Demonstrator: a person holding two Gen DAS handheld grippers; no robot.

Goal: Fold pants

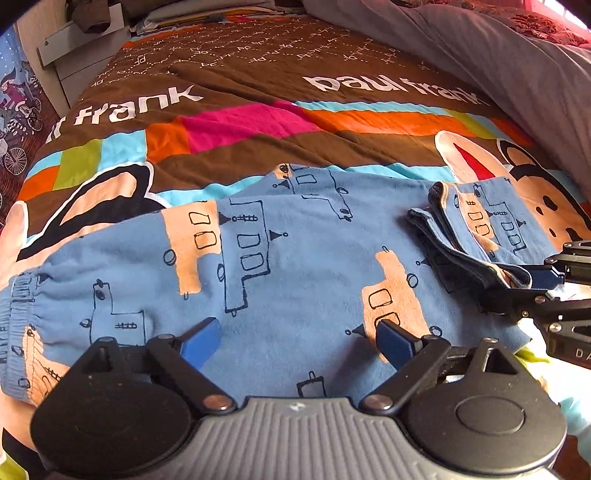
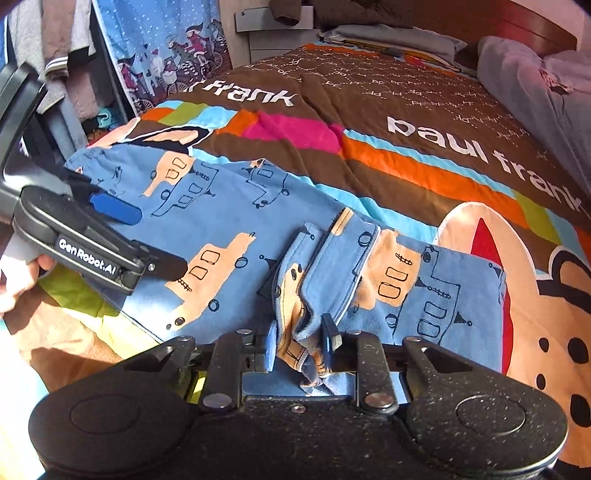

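Blue pants [image 1: 295,258] printed with peach trucks lie flat across the bed, with the elastic waistband [image 1: 14,314] at the left. My left gripper [image 1: 297,341] hovers open just over the middle of the pants, nothing between its blue pads [image 1: 201,339]. It also shows in the right wrist view as the left gripper [image 2: 144,236]. My right gripper [image 2: 301,343] is shut on the bunched leg hems [image 2: 306,332], which are folded back over the legs [image 2: 369,277]. In the left wrist view the right gripper [image 1: 535,278] pinches that cuff edge at the far right.
The pants rest on a brown, striped bedspread [image 1: 258,122] with white lettering. A grey duvet [image 1: 498,55] is heaped along the right side. A bedside drawer unit [image 2: 273,33] and a patterned curtain [image 2: 166,48] stand beyond the bed's left edge. A hand [image 2: 18,277] holds the left gripper.
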